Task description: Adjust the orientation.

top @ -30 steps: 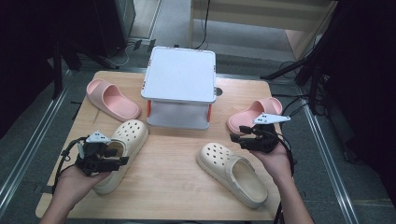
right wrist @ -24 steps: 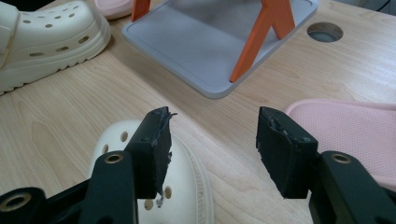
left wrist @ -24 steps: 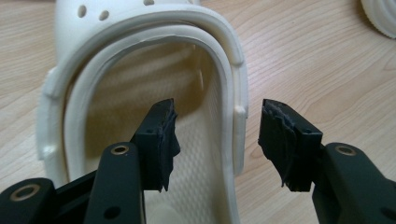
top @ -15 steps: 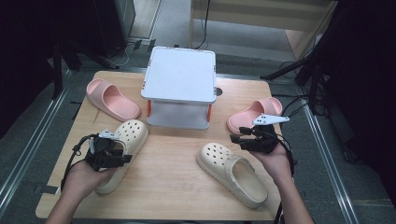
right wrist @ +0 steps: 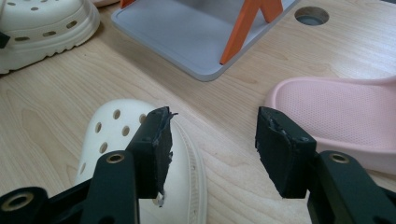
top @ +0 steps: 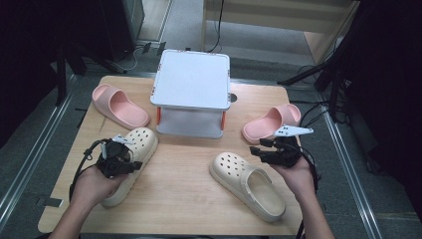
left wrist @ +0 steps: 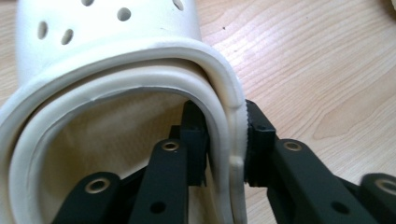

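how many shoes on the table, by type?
4. Two cream clogs: one front left, its rim clamped in the left gripper; one front right. Two pink slides: one back left, one right of the white two-tier rack. None seen hidden.

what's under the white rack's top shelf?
Under the white rack, a grey lower shelf and orange legs show, with nothing on the visible part; the back is covered by the top.

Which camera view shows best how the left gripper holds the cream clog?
The left gripper view: there the left gripper is shut on the side wall of the cream clog, one jaw inside, one outside. The high view shows the whole clog, but the hand hides the grip. The right gripper view shows its toe.
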A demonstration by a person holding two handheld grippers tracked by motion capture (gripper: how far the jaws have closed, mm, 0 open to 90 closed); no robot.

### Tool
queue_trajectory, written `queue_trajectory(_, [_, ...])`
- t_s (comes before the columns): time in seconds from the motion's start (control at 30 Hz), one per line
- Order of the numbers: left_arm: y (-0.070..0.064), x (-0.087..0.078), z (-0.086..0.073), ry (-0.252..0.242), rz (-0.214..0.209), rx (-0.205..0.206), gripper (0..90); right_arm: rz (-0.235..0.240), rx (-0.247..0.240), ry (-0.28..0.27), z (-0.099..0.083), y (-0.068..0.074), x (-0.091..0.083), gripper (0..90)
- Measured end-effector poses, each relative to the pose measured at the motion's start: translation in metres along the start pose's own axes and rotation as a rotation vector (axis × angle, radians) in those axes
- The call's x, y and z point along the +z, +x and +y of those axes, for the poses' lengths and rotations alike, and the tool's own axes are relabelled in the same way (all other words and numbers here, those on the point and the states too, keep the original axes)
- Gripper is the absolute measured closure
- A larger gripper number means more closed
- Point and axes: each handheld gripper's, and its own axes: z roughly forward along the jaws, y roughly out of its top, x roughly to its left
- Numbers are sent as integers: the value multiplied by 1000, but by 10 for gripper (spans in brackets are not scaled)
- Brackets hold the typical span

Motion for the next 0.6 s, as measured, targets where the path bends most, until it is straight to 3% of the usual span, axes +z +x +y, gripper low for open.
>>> queue_trajectory(0.2, [2, -4, 0, 5, 8, 7, 766, 3, 2, -1, 0, -1, 0, 477])
queue_trajectory(0.47, [8, -22, -2, -37, 11, -32, 772, 11, -3, 3, 1, 0, 2, 484])
queue_trajectory(0.6, [2, -29, -2, -56, 8, -15, 772, 14, -7, 5, 2, 0, 4, 483])
